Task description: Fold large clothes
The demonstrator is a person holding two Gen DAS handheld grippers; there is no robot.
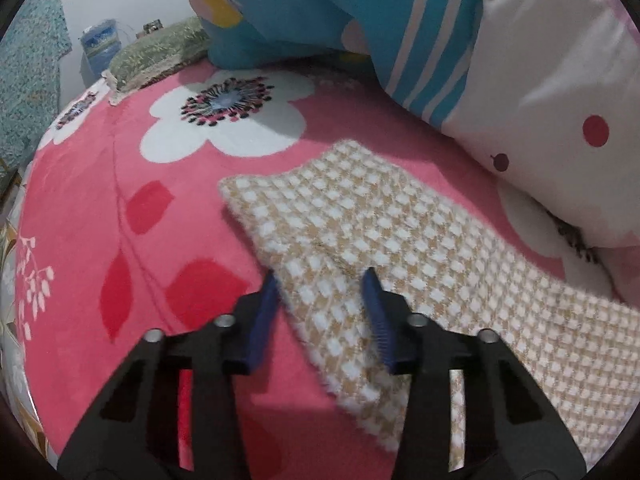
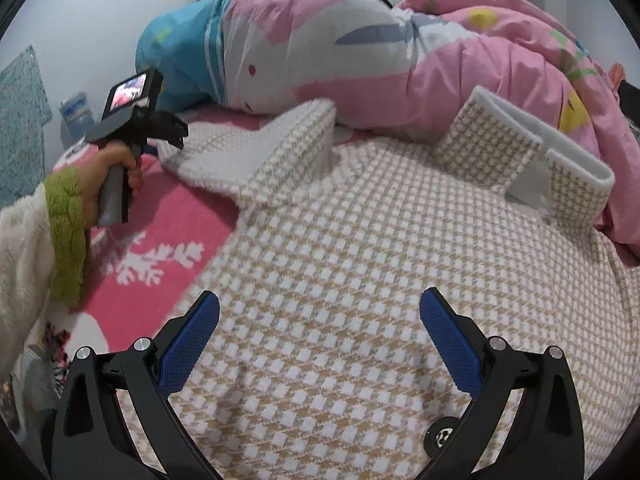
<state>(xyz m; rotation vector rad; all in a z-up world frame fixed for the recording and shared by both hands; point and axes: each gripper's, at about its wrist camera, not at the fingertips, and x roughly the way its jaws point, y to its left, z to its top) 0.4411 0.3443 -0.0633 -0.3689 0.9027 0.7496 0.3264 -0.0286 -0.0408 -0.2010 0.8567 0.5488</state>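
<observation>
A beige-and-white houndstooth coat (image 2: 340, 240) lies spread on the bed, collar flaps turned up at the far side. Its sleeve (image 1: 380, 232) stretches left over the pink blanket. My left gripper (image 1: 321, 276) points down at the sleeve's near edge. One blue finger (image 1: 264, 312) is on the blanket just off the edge, the other rests on the fabric, which lies flat between them. In the right wrist view a hand (image 2: 116, 168) holds the left gripper (image 2: 176, 136) at the sleeve end. My right gripper (image 2: 320, 296) hangs wide open over the coat's body, holding nothing.
A pink floral blanket (image 1: 120, 200) covers the bed. A bunched pink quilt (image 2: 480, 60) and blue-and-white bedding (image 1: 320, 12) crowd the far side against the coat. A green cushion (image 1: 160, 52) lies at the far left corner. A black button (image 2: 440, 434) shows on the coat.
</observation>
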